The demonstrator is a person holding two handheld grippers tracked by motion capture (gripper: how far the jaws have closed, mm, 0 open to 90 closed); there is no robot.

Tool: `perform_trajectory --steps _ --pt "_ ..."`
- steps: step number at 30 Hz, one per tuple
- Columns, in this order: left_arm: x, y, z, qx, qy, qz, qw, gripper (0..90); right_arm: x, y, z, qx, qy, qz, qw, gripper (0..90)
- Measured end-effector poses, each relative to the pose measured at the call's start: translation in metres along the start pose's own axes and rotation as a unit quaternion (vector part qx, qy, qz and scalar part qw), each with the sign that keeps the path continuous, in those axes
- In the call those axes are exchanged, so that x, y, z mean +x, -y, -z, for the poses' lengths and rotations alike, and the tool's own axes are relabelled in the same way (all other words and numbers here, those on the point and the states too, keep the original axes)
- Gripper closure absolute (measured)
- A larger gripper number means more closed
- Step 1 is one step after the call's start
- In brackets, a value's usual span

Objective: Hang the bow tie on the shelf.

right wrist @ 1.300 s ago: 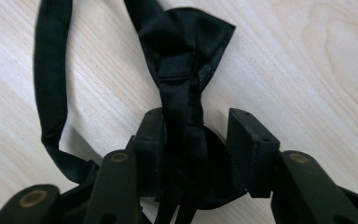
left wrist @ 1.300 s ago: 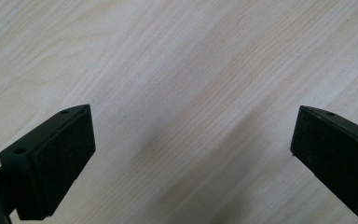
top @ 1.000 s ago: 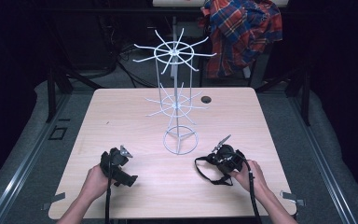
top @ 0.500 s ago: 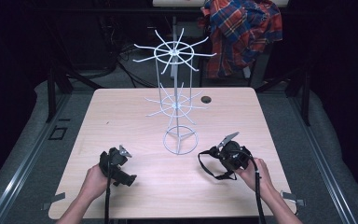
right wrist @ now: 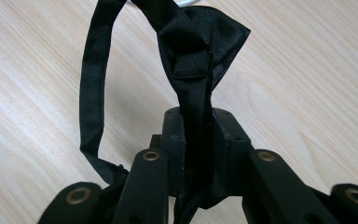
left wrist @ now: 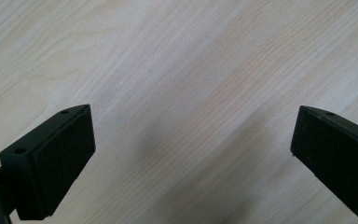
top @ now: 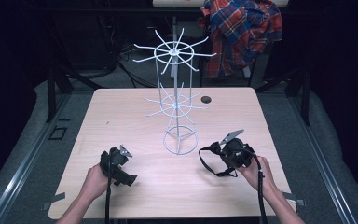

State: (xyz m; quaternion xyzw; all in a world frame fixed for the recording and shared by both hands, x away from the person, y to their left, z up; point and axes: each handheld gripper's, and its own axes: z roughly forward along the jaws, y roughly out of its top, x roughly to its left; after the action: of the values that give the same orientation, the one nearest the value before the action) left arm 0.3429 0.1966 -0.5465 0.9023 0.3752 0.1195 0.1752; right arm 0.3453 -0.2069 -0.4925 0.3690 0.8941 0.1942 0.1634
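The right hand-held gripper (top: 221,156) sits over the near right part of the counter (top: 121,116), held from behind by the person's right hand (top: 256,170). Its jaws are pressed together on a black bow tie (right wrist: 200,51). In the right gripper view the cloth runs straight up out of the closed jaws, the knot and one folded wing stand above them, and the neck strap (right wrist: 93,88) loops out to the left and comes back down beside the gripper's body. In the high view the strap hangs as a dark loop at the gripper's left, just off the wood, near the ring foot of the rack (top: 179,105) but apart from it.

The left hand-held gripper (top: 121,156) rests low over the near left part of the counter in the left hand (top: 95,179). Its jaws stand wide apart with nothing between them; the left gripper view has bare wood grain between the two black pads (left wrist: 65,158).

The rack is white wire, upright in the middle of the counter, with a ring base, a thin central post and two tiers of spokes fanning out, the upper tier wider than the lower. Its arms carry nothing. A small dark round thing (top: 206,99) lies on the far side of the counter, right of the rack's post. Behind the counter a red and blue plaid shirt (top: 242,32) hangs in the dark.
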Motion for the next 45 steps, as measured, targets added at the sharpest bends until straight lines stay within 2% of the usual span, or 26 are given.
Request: perform_trajectory --steps 13,19,29,40,45 --pt "-0.002 0.0 0.001 -0.002 0.001 -0.001 1.0 0.0 -0.001 -0.005 0.013 -0.031 0.003 -0.005 0.9995 76.1" --pt "-0.002 -0.001 0.001 -0.002 0.001 -0.003 1.0 0.0 -0.005 -0.005 0.018 -0.047 0.003 -0.016 0.9988 76.1" --pt "-0.002 0.0 0.001 0.0 -0.002 -0.005 1.0 0.0 -0.01 -0.005 0.025 -0.061 0.003 -0.029 0.9977 76.2" --pt "-0.003 -0.001 0.0 0.004 0.002 -0.006 1.0 0.0 -0.015 -0.01 0.031 -0.067 0.009 -0.029 0.9973 76.1" --pt "-0.002 -0.001 -0.001 0.004 0.001 -0.005 1.0 0.0 -0.018 -0.013 0.034 -0.078 0.007 -0.034 0.9963 76.1"
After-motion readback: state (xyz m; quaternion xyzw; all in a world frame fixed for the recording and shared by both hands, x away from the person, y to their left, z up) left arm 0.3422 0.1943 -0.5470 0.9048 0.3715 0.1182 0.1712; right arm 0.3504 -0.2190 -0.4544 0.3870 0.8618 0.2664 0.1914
